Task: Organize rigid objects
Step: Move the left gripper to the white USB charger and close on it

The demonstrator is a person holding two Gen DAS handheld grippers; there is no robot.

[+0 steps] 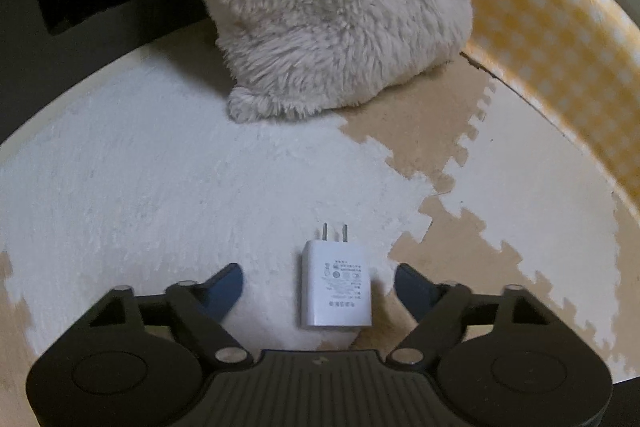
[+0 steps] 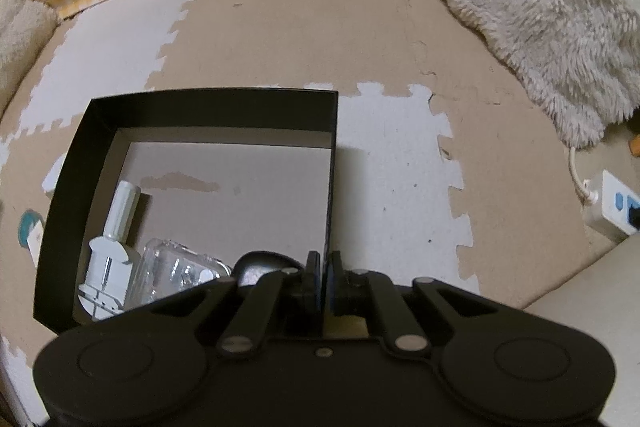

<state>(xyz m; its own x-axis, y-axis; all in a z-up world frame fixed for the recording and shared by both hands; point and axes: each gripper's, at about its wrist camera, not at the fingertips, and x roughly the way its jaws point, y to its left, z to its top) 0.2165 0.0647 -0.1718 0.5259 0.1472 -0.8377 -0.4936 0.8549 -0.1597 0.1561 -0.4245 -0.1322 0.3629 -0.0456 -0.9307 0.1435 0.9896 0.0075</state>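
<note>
A white wall charger [image 1: 335, 289] lies flat on the foam mat with its two prongs pointing away from me. My left gripper [image 1: 319, 275] is open around it, one blue fingertip [image 1: 234, 277] on each side and neither touching it. In the right wrist view a black open box [image 2: 208, 107] holds a white pump bottle [image 2: 114, 239], a clear plastic case [image 2: 180, 269] and a dark rounded object [image 2: 264, 263]. My right gripper [image 2: 323, 261] is shut, and the box's thin right wall runs down between its fingertips.
A fluffy beige cushion [image 1: 340, 7] lies just beyond the charger. A yellow checked fabric edge [image 1: 560, 47] borders the puzzle mat [image 1: 140, 167]. A white power strip [image 2: 612, 205] with its cord sits at the far right, and a small teal item [image 2: 29, 223] lies left of the box.
</note>
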